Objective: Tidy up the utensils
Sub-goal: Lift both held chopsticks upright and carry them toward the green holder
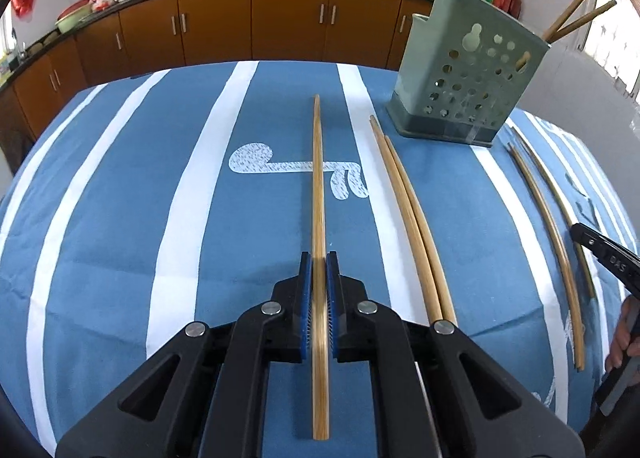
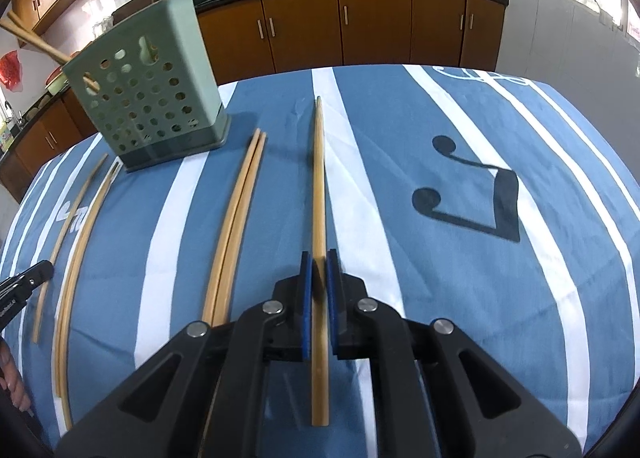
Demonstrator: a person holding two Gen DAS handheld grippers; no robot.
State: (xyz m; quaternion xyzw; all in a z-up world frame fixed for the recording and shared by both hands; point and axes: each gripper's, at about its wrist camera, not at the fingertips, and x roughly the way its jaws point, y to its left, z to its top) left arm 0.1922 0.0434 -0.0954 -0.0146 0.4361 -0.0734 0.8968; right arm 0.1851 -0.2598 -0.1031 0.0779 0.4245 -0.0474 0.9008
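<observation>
Free room and obstacles on the table (image 1: pixel 120 218). The green perforated holder (image 1: pixel 468 78) stands upright at the far side, the only tall obstacle; chopsticks (image 1: pixel 580 18) lean out of its top toward both sides. Flat on the cloth, a chopstick pair (image 1: pixel 408 218) lies just in front of the holder's base, narrowing the lane there. Left of the left gripper (image 1: pixel 319 258) the cloth lies bare. Right of the right gripper (image 2: pixel 319 258) the cloth is likewise bare to the edge.
</observation>
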